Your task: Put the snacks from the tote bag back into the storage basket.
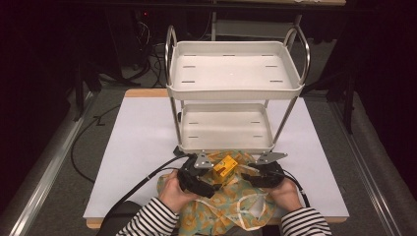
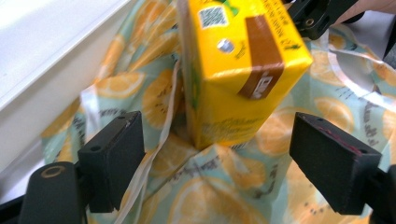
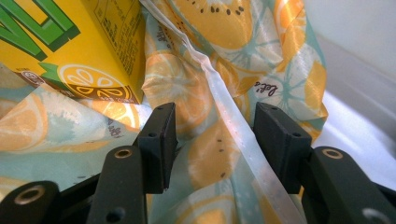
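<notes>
A yellow lemon-drink carton (image 1: 224,167) stands tilted on a crumpled bag (image 1: 231,206) printed with orange and lemon slices, at the table's front edge. My left gripper (image 1: 209,179) sits just left of the carton. In the left gripper view its jaws stand wide open around the carton (image 2: 238,60), with a gap on both sides and bag fabric (image 2: 140,93) under them. My right gripper (image 1: 253,174) is just right of the carton. In the right gripper view its jaws (image 3: 215,112) are apart, with a fold of the bag (image 3: 205,84) and its pale hem lying loose between them. The carton (image 3: 70,46) is at the upper left there.
A white two-tier cart (image 1: 233,91) with chrome handles stands on the white table top (image 1: 137,142) right behind the bag; its lower tray (image 1: 226,128) is close to both grippers. Its white wall (image 2: 46,56) passes beside the left gripper. Striped sleeves enter from the bottom edge.
</notes>
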`<state>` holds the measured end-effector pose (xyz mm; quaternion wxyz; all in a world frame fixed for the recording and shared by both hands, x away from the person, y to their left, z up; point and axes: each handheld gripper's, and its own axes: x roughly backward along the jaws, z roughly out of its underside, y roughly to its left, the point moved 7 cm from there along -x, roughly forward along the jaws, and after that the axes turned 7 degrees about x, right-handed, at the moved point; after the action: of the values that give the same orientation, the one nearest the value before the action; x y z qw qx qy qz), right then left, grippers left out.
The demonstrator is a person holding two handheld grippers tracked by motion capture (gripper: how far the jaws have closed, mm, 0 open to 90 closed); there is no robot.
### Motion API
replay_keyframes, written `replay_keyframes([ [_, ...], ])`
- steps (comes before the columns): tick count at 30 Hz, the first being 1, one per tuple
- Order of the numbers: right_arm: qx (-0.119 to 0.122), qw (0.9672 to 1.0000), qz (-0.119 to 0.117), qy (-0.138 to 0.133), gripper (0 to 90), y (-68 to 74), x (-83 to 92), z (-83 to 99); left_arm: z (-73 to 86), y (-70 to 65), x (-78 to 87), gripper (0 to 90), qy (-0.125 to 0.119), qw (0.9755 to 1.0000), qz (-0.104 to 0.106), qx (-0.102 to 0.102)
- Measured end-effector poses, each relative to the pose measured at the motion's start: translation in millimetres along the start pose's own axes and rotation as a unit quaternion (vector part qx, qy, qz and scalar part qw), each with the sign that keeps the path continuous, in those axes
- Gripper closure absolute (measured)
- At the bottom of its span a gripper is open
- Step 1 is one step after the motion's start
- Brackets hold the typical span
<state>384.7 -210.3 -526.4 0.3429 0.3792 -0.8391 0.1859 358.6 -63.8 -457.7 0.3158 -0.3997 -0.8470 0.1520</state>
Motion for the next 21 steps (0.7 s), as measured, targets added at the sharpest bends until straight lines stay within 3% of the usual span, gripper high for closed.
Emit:
replay_keyframes([
  [6,0.001,1.0,0.0,-0.002,50.3,0.3,-0.2,0.0,2.5,-5.7,-10.5,17.7,0.016,0.9998,0.0,-0.011],
  [10,0.001,1.0,0.0,-0.001,50.3,0.4,-0.1,-0.1,2.2,-9.2,-18.7,17.6,0.013,0.9999,-0.001,-0.005],
  [11,0.001,1.0,0.0,-0.001,50.3,0.4,-0.1,-0.1,4.0,-6.9,-18.5,17.6,0.032,0.9991,0.0,-0.028],
  [12,0.001,1.0,0.0,-0.001,50.2,0.4,-0.2,-0.2,2.8,-6.8,-21.6,17.7,0.021,0.9996,-0.014,-0.011],
  [13,0.001,1.0,0.0,0.0,50.1,0.5,-0.1,-0.1,3.1,-7.5,-21.9,18.0,0.032,0.9992,0.0,-0.025],
  [14,0.001,1.0,0.001,0.001,50.1,0.5,0.1,0.1,1.2,-7.8,-25.5,18.0,0.016,0.9998,-0.015,0.0],
  [15,0.001,1.0,0.0,-0.002,50.0,0.4,-0.2,0.0,0.6,-12.8,-29.8,18.1,0.014,0.9997,0.015,-0.01],
  [17,0.002,1.0,-0.001,-0.001,50.0,0.4,-0.1,0.0,1.9,-11.2,-32.4,18.5,0.016,0.9998,-0.007,-0.005],
  [18,0.003,1.0,0.0,-0.001,50.0,0.5,-0.1,0.0,4.1,-7.4,-30.4,18.7,0.035,0.9989,-0.015,-0.029],
  [19,0.003,1.0,0.0,-0.001,50.0,0.5,-0.1,0.0,4.1,-11.5,-33.8,19.1,0.027,0.9994,-0.002,-0.02],
  [20,0.002,1.0,0.0,0.0,49.9,0.5,-0.1,0.0,3.0,-8.8,-35.3,19.8,0.012,0.9994,-0.032,0.001],
  [21,0.002,1.0,0.0,0.0,49.9,0.5,-0.1,0.0,4.8,-9.8,-35.8,20.3,0.029,0.9993,-0.004,-0.023],
])
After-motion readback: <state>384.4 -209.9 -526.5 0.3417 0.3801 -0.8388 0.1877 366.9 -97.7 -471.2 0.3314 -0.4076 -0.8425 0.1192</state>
